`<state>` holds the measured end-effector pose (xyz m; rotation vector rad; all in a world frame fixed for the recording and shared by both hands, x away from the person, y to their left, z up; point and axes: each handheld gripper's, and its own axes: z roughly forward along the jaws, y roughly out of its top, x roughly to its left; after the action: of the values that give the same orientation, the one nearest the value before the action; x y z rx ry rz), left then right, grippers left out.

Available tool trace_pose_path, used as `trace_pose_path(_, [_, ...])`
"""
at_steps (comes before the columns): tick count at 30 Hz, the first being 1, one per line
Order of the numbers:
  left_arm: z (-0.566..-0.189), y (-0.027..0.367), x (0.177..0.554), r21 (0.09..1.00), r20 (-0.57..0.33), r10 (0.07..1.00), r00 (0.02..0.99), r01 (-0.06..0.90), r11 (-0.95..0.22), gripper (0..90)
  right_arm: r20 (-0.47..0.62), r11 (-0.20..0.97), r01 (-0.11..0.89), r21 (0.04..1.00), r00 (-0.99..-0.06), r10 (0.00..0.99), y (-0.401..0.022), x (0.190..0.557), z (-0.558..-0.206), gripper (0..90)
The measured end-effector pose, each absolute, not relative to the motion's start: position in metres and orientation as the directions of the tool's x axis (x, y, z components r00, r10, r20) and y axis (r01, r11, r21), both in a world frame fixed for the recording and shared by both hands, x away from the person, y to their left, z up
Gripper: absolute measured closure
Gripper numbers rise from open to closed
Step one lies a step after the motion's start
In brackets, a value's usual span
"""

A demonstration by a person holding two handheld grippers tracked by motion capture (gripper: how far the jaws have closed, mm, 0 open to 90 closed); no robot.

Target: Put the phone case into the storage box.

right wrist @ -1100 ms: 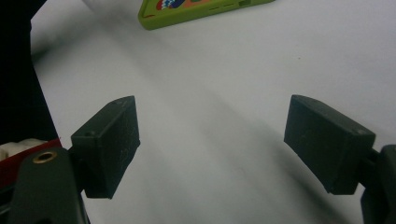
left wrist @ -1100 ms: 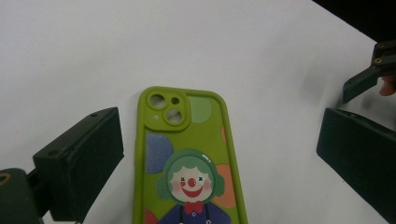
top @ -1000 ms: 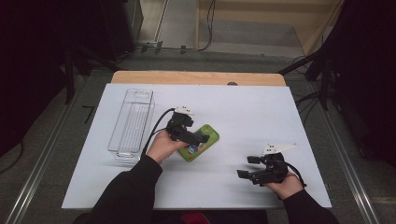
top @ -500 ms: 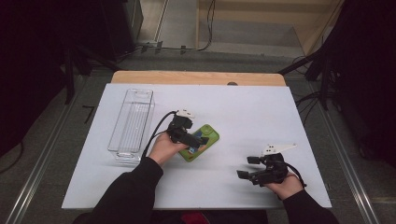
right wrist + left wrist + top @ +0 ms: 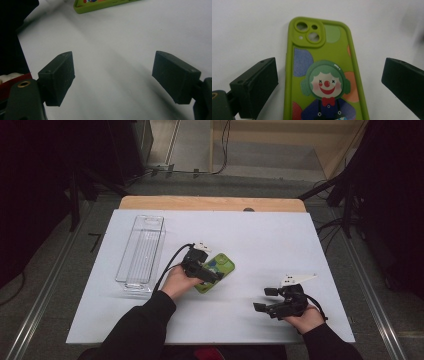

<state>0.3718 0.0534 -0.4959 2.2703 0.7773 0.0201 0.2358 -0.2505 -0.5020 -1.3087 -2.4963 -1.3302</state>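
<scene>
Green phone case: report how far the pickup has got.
Done: the left tongs straddle the green phone case, which lies flat on the white table. In hand: closing; the jaws stand open, not touching it. Left: grip and lift. The right tongs wait open.

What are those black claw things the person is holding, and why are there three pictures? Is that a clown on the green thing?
Those are hand-held grabbers, one in each hand, each with two black jaws that can pinch. One picture is taken from above the white table. The other two come from small cameras riding on the grabbers, looking out between the jaws.

From above, the left gripper sits over a green phone case, and the right gripper waits off to the side. A clear plastic tray lies on the table too.

Yes, it is a clown! The left gripper view shows it on the case. The jaws stand wide open on either side, not touching it, so nothing is held yet. The right gripper's jaws are open too, over bare table.
</scene>
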Motion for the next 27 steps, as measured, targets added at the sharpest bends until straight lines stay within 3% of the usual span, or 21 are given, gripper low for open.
trace_pose_path(27, [-0.509, 0.043, 0.358, 0.639, -0.076, 0.573, 0.816, 0.481, -0.600, 2.4, 0.375, 0.285, 0.684, 0.672, -0.646, 0.665, -0.250, 0.236, -0.502, 16.5])
